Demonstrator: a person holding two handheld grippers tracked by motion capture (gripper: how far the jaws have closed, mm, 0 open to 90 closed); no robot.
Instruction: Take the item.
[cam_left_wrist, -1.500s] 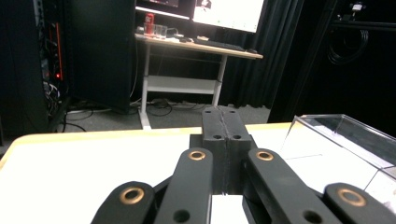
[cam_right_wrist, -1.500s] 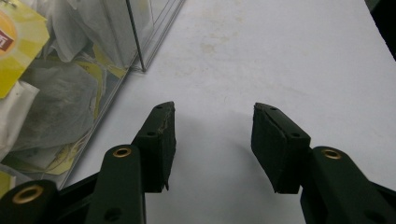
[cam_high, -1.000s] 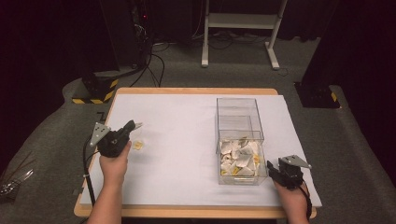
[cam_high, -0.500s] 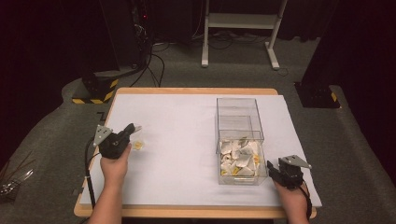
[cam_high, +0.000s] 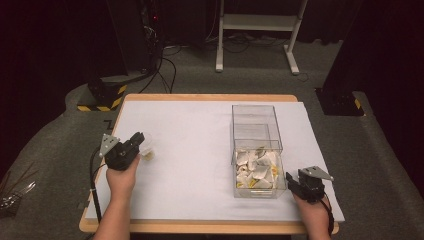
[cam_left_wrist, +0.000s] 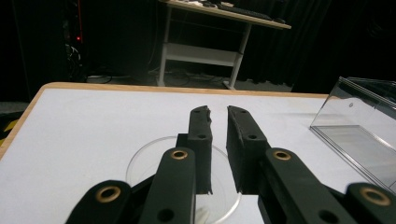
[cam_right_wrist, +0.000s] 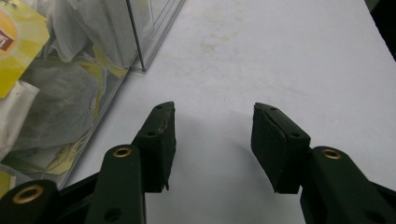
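A: Nearest the person, the right gripper rests on the white table cover, just beside the near right corner of the clear box. Its jaws are spread wide with only bare cover between them.

B: Reason for parking there?

A: My reading: it waits next to the supply. The box's near half holds a heap of tea bags, white pouches with yellow tags; in the right gripper view they press against the clear wall.

B: And the left side?

A: The left gripper sits a little farther up the table, well apart from the box. Its jaws are nearly together, a thin slit between them and nothing visibly pinched. They hang over a small clear dish.

B: Anything in the dish?

A: From the high view, something small and yellowish, likely one tea bag, lies at the gripper's tip. In the left gripper view the jaws hide most of the dish floor, so contact cannot be told.

B: Far end?

A: The box's far half looks empty. Judged: bags go one by one from box to dish, with most left to move.
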